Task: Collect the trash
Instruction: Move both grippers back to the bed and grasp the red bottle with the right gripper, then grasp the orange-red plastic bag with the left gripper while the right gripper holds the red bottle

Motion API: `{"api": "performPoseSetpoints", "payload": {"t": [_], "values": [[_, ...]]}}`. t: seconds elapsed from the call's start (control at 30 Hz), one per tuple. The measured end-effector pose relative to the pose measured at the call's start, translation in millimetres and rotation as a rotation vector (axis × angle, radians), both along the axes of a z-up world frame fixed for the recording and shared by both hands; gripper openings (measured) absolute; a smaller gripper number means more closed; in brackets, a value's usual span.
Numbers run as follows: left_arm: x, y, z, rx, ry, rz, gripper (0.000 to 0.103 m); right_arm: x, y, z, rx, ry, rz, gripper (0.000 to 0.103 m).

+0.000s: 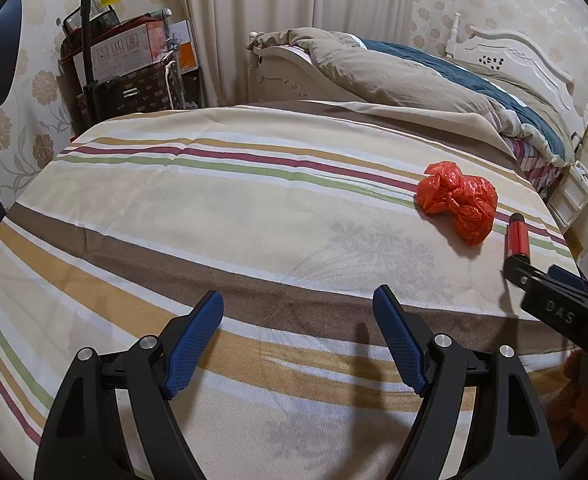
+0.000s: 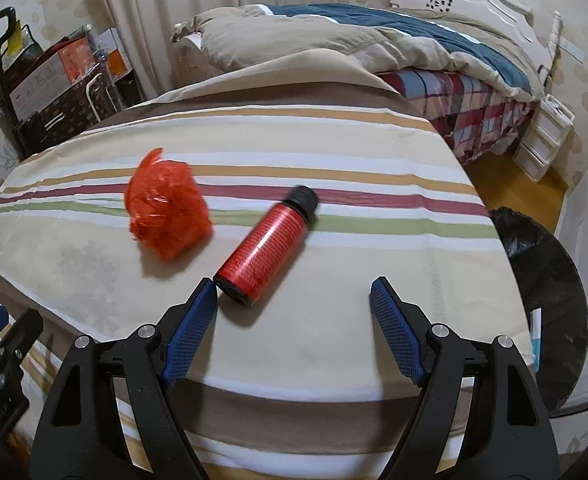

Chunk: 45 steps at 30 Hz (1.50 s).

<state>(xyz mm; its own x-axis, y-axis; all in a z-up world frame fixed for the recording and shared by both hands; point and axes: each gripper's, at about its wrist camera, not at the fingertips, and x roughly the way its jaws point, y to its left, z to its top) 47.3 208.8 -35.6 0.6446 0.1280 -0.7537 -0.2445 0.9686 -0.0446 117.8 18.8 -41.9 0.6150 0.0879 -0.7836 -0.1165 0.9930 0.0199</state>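
We hold the left hand-held gripper [image 1: 297, 308] and right hand-held gripper [image 2: 294, 300] wide open and empty above the striped tabletop [image 2: 333, 320]. The red bottle [image 2: 268, 242] lies on its side just ahead of the right one, the crumpled orange bag [image 2: 166, 210] beyond, likely both awaiting collection.

Striped sheet [image 1: 214, 208], rumpled duvet [image 1: 393, 68], boxes [image 1: 130, 48]

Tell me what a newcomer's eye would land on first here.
The crumpled orange plastic bag stands out, lying on the striped bedsheet. Beside it to the right lies a red bottle with a black cap, just ahead of the open right claw. A black-lined bin sits off the bed's right edge.
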Motion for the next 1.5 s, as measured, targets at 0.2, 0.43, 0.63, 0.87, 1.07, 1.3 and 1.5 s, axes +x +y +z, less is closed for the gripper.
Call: {"api": "performPoseSetpoints", "payload": {"t": [0.2,0.43,0.63,0.87,1.07,1.3,1.5], "values": [[0,-1,0,0.007,-0.001,-0.002,0.077,-2,-9,1,0.011,-0.001,0.000,0.077],[2,-3,-1,0.022,0.002,-0.009,0.077,7,-2,6,0.024,-0.022,0.017,0.077],[4,-5,-1,0.027,0.007,-0.014,0.077,20,5,1,0.019,-0.012,0.027,0.063],[11,-17,-2,0.044,0.005,-0.037,0.077,24,1,3,0.007,-0.021,0.034,0.040],[23,-38,0,0.062,-0.002,-0.084,0.078,28,-13,4,0.023,-0.022,0.036,0.025],[42,-67,1,0.088,-0.006,-0.148,0.079,32,-29,4,0.033,-0.023,0.029,0.024],[55,-90,2,0.098,-0.016,-0.192,0.079,34,-42,4,0.042,-0.025,0.026,0.024]]}}
